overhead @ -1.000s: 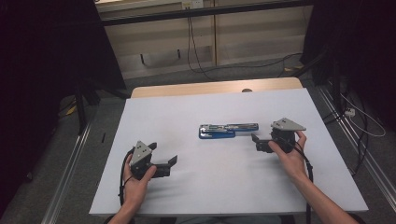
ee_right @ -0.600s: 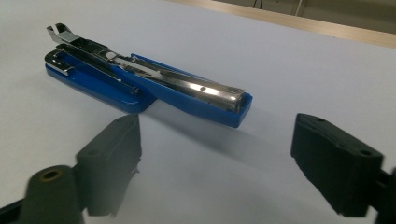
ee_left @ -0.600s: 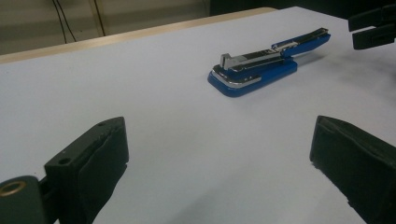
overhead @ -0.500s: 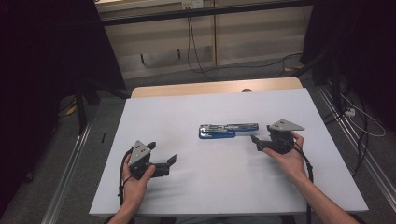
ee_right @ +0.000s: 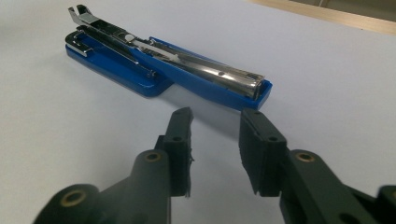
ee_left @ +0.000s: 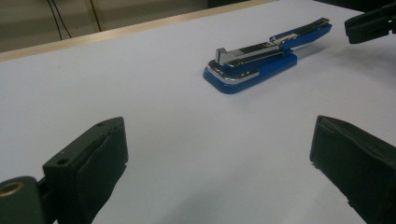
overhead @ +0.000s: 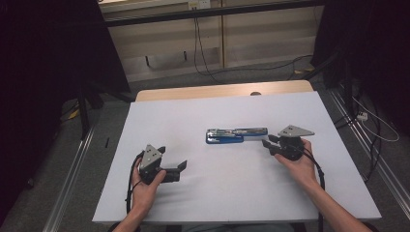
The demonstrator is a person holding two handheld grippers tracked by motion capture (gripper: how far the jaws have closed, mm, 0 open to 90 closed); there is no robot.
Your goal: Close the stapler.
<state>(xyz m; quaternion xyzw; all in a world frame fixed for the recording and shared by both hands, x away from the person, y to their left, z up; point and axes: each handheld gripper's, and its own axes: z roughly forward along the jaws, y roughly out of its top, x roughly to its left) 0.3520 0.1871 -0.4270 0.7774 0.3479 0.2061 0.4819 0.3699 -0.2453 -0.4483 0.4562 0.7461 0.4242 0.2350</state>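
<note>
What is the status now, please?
Left gripper open, idle. Right gripper open, empty, just short of the blue stapler. Stapler lies folded open. Nothing in the way.

stapler (overhead: pixel 236 135) on table (overhead: pixel 203 116), just above frame centre | left gripper (overhead: pixel 175 169) lower left of it, well apart | right gripper (overhead: pixel 269 143) near its right end, not touching

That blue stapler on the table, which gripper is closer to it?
The right. The right gripper sits just off the blue stapler's right-hand end, open and not touching. The left gripper rests farther away, toward the table's near left, jaws wide apart.
</note>
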